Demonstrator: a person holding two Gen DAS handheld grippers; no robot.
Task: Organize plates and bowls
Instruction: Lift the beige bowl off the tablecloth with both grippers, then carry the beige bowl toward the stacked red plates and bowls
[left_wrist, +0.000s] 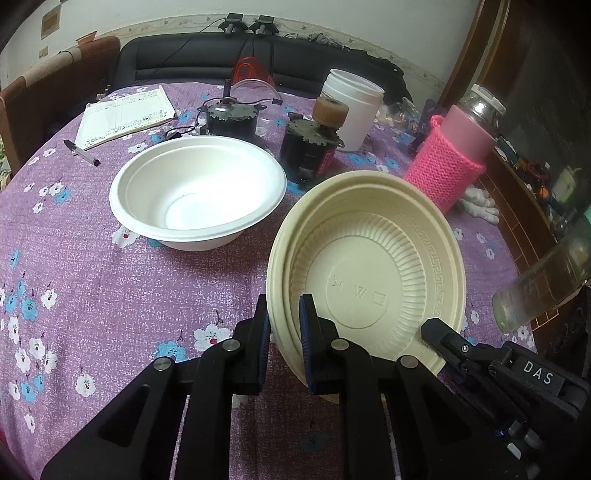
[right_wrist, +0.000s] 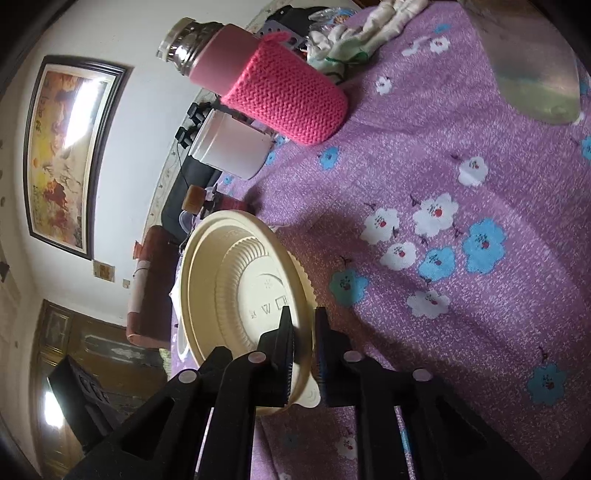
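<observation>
Rims of the cream bowls (left_wrist: 369, 266) are pinched by both the left hand-held gripper (left_wrist: 284, 325) and the right hand-held gripper (right_wrist: 304, 332); white bowl (left_wrist: 197, 192) nearby.

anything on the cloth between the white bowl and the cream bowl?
Nothing: in the left wrist view only bare floral tablecloth separates the white bowl from the tilted cream bowl.

White capital letters "DAS" stand on the black body of the right hand-held gripper (left_wrist: 434, 328) where it shows in the left wrist view. The base of the cream bowl (left_wrist: 369, 266) carries moulded marks: a triangle symbol, a small square and a few small characters too faint to read. The notebook (left_wrist: 125, 116) lying on the counter (left_wrist: 92, 288) bears printed lines of text, too small to make out.
</observation>
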